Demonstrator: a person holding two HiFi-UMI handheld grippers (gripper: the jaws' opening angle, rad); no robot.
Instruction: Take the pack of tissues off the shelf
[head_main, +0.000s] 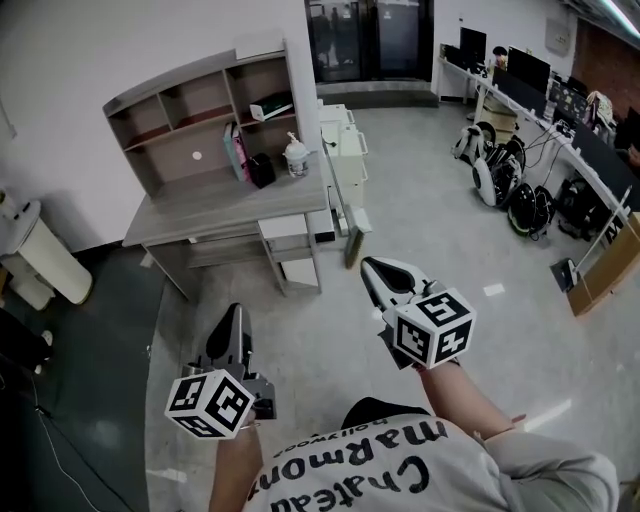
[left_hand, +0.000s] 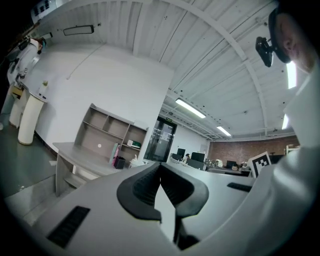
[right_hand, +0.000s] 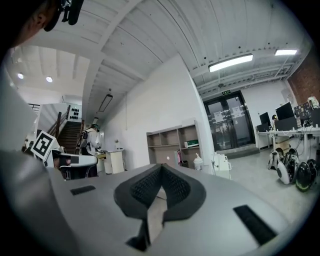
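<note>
Shirt, behind right gripper: print seemingly reads "Chateau Marmont", smaller "hollywood" alongside, seen upside down.

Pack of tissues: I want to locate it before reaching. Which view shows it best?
The head view. There the pack of tissues lies in the upper right compartment of the shelf, seen largest and with nothing in front of it. The left gripper view and the right gripper view show it only as a tiny pale patch, far off.
</note>
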